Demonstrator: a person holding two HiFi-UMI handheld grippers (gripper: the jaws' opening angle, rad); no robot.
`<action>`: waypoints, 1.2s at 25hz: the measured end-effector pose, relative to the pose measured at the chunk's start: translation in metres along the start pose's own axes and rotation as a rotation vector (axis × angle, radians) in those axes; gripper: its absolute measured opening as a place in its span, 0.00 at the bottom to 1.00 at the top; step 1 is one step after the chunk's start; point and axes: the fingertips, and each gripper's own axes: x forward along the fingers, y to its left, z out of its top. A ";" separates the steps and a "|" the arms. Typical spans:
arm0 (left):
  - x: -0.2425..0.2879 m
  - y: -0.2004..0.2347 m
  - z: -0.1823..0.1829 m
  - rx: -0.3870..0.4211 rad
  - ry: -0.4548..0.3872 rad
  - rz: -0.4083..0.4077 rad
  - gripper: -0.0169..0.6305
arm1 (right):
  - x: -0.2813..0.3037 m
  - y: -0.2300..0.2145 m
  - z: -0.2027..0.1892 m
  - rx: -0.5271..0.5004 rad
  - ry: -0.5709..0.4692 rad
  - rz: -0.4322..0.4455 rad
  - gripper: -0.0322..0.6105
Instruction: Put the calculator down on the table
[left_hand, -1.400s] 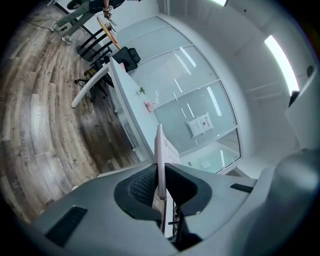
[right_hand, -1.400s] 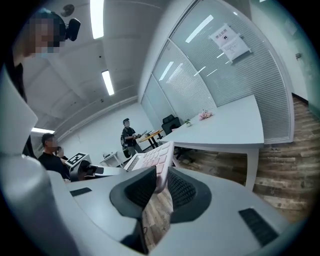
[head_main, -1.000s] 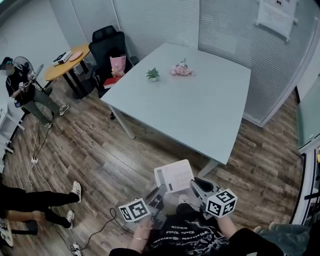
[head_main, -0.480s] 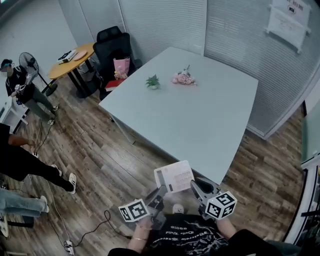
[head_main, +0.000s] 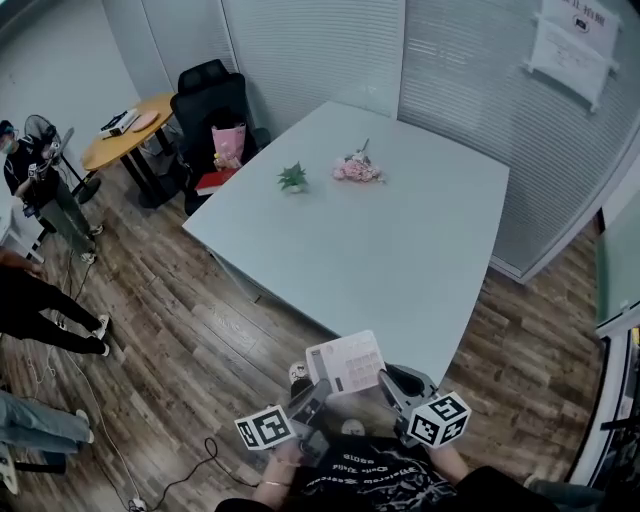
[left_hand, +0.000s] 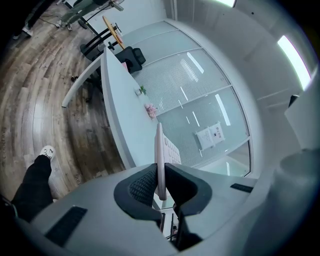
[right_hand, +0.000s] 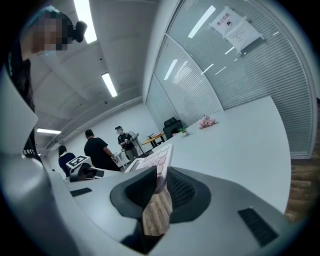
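Observation:
A pale pink calculator (head_main: 345, 363) hangs in the air just short of the near corner of the big pale table (head_main: 420, 260), held flat between both grippers. My left gripper (head_main: 318, 392) is shut on its near left edge, and the left gripper view shows the calculator (left_hand: 160, 155) edge-on between the black pads (left_hand: 142, 185). My right gripper (head_main: 384, 383) is shut on its near right edge. In the right gripper view the keys of the calculator (right_hand: 152, 162) face up between the pads (right_hand: 145, 187).
A small potted plant (head_main: 292, 178) and a pink flower bunch (head_main: 355, 168) sit at the table's far side. A black chair (head_main: 215, 100) and a round wooden table (head_main: 125, 130) stand at the back left. People stand at the left edge. A cable lies on the wood floor.
Both grippers and the calculator have come closer to the table's near corner. People at the left have walked about.

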 end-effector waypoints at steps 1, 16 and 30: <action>0.005 0.003 0.007 0.003 0.008 -0.007 0.12 | 0.006 -0.003 0.002 0.000 -0.006 -0.009 0.16; 0.082 0.044 0.178 0.079 0.213 -0.052 0.12 | 0.159 -0.031 0.064 0.054 -0.063 -0.178 0.16; 0.112 0.078 0.293 0.100 0.282 -0.087 0.12 | 0.267 -0.032 0.101 0.075 -0.100 -0.285 0.16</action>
